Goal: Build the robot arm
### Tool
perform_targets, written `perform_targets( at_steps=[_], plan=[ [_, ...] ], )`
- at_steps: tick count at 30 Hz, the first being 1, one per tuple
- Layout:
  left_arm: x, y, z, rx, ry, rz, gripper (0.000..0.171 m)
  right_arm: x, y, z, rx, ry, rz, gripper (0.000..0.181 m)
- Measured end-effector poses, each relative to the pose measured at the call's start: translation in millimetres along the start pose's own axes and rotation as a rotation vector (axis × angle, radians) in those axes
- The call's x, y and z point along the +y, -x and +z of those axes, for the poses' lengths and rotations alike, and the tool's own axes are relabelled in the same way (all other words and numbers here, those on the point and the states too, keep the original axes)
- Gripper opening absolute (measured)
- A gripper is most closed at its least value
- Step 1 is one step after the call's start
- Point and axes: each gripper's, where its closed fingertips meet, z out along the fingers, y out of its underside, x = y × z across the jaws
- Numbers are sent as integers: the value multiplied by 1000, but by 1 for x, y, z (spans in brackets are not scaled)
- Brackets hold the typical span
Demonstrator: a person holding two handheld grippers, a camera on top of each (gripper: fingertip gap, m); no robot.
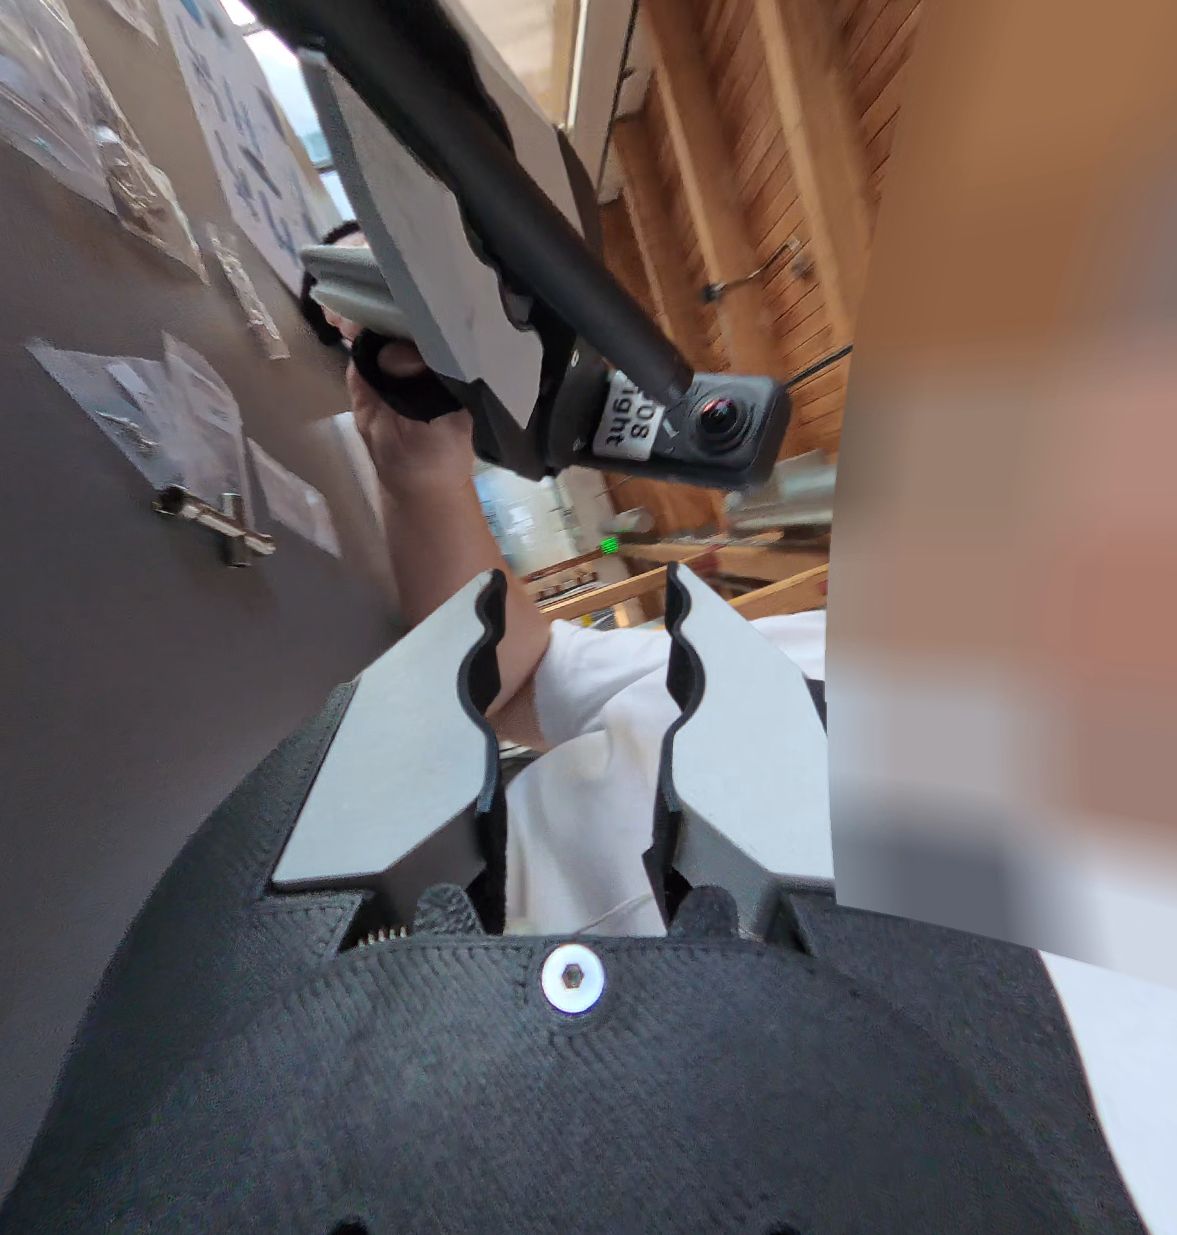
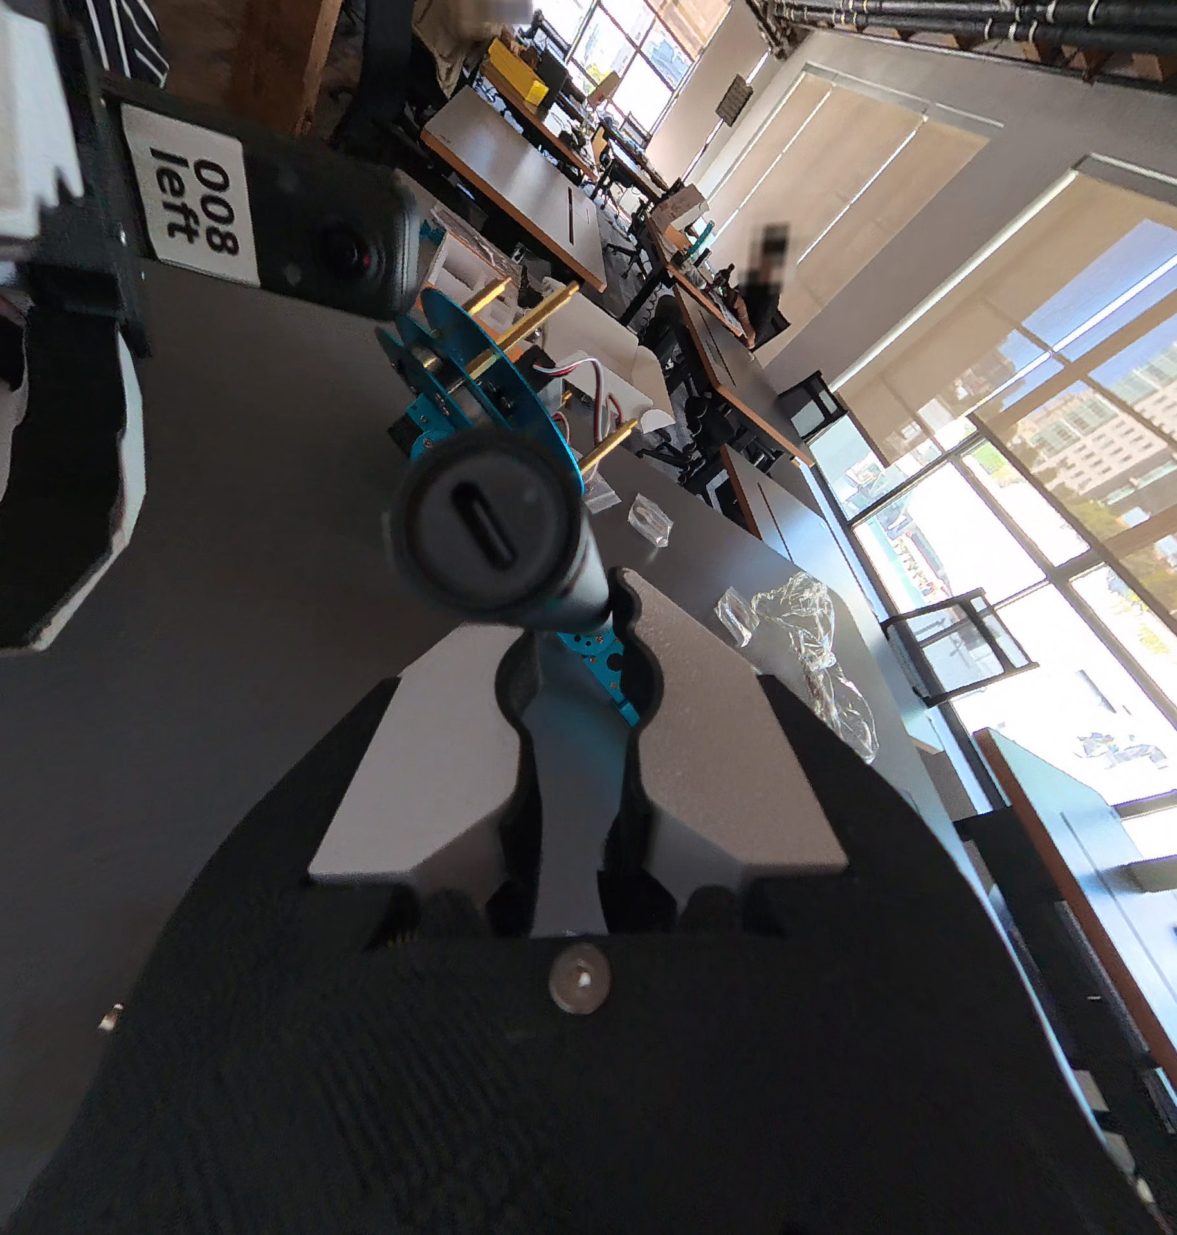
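My left gripper [image 1: 586, 588] is open and empty, lifted off the dark grey table [image 1: 105, 668]. It points at a person's forearm [image 1: 452, 534] and white shirt. My right gripper [image 2: 576, 621] is shut on a black cylindrical tool [image 2: 485, 528] whose slotted end faces the camera. In the left wrist view the same tool [image 1: 505, 200] runs along the right gripper's grey fingers [image 1: 425, 254]. Beyond it, a blue metal assembly [image 2: 485, 387] with brass posts and wires stands on the table [image 2: 238, 534]. The left gripper's body [image 2: 58, 468] shows at the upper left.
Clear plastic bags [image 1: 171, 414], a printed sheet [image 1: 238, 133] and a small metal part [image 1: 211, 518] lie on the table. More crumpled bags [image 2: 806, 635] lie near its edge. Other desks [image 2: 526, 180], chairs and large windows [image 2: 1040, 534] lie behind. A hand [image 1: 399, 414] grips the right gripper's handle. Left tips to right tips: about 12 centimeters.
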Motion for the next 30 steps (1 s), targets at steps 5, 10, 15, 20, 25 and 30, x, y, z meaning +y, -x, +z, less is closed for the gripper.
perform_targets(
  at_steps=[5, 10, 15, 20, 25, 30],
  plan=[
    [2, 16, -11, -177, 83, 256, 35, 3, -7, 1, 0, 18, 80, 17],
    [-18, 37, -17, -266, 31, 335, 31, 2, -13, 3, -9, 36, 148, 17],
    [-39, 45, -11, -218, -77, 306, 29, 9, -17, 2, -6, 110, 175, 18],
    [-54, 35, 0, -136, -174, 337, 33, 13, -17, 1, -6, 150, 178, 18],
    [-48, 32, 6, -92, -212, 371, 31, 14, -21, 1, -18, 189, 196, 18],
    [-37, 28, 13, -114, -185, 467, 28, 14, -22, 2, -44, 247, 201, 18]
  ],
)
